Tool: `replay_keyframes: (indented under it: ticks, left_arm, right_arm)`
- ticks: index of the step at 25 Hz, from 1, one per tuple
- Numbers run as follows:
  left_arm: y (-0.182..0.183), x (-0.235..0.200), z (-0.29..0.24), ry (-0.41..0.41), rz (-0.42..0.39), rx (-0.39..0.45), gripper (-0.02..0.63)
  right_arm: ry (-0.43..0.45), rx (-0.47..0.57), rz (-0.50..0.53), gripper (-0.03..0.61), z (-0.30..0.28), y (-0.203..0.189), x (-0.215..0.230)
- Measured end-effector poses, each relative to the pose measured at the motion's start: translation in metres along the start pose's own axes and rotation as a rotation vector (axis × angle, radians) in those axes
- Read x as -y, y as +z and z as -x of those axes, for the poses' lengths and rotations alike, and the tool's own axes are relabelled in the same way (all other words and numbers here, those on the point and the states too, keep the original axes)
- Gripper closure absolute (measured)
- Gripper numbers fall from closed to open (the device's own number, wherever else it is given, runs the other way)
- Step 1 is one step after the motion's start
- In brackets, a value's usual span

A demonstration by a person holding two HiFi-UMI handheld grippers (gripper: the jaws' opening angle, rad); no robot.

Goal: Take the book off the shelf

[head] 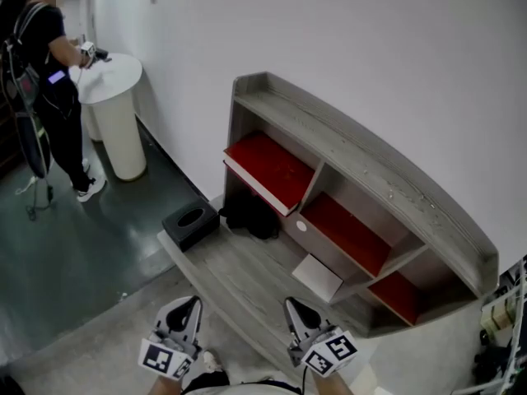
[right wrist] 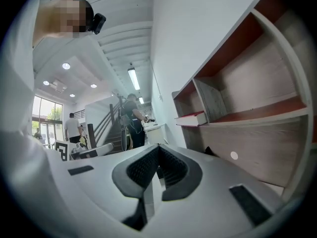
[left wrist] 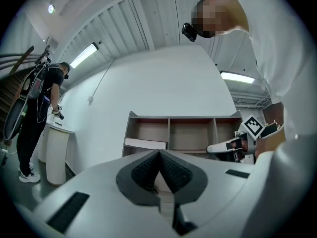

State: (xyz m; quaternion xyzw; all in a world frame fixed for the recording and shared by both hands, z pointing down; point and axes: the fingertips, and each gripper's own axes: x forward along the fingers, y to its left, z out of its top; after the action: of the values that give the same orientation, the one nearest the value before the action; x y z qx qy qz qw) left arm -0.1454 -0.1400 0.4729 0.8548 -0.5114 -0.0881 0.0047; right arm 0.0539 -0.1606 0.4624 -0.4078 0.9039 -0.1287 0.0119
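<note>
**Bright, even light; bent edges on the gripper views**

Long white ceiling tube lamps (left wrist: 85,55) glare in the left gripper view, and tall daylight windows (right wrist: 43,114) blow out in the right gripper view. The plain white wall (head: 370,48) is evenly lit. The dark glossy floor (head: 58,253) carries a faint sheen. Both gripper views bend into black corners (fisheye), and the pale grey left gripper (left wrist: 159,151) and right gripper (right wrist: 158,148) look soft up close.

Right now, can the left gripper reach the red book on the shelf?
Probably yes: the left gripper is shut and empty, and nothing stands between it and the book, which juts from the shelf.
</note>
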Motion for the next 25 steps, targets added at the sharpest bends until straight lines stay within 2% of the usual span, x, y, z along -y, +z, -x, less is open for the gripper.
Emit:
replay_keyframes:
  ticks: [3, 9, 16, 19, 22, 25]
  left_arm:
    - [-0.003, -0.011, -0.004, -0.008, 0.02, -0.01, 0.597]
    - [0.007, -0.015, -0.021, -0.04, 0.008, 0.011, 0.597]
    - [0.012, -0.013, -0.035, -0.08, 0.013, 0.033, 0.597]
    - [0.013, -0.01, -0.038, -0.092, 0.007, 0.037, 0.597]
    - [0.014, -0.013, -0.037, -0.09, 0.005, 0.042, 0.597]
    - [0.013, -0.021, -0.035, -0.07, 0.019, 0.036, 0.597]
  right_arm:
    - [-0.017, 0.005, 0.009, 0.557, -0.011, 0.003, 0.0]
    - [-0.03, 0.026, 0.012, 0.557, -0.034, 0.013, 0.004]
    - [-0.027, 0.066, -0.015, 0.555, -0.064, 0.041, 0.022]
    - [-0.011, 0.083, -0.1, 0.549, -0.081, 0.05, 0.034]
    - [-0.002, 0.102, -0.191, 0.477, -0.099, 0.057, 0.046]
    - [-0.014, 0.127, -0.305, 0.472, -0.12, 0.061, 0.062]
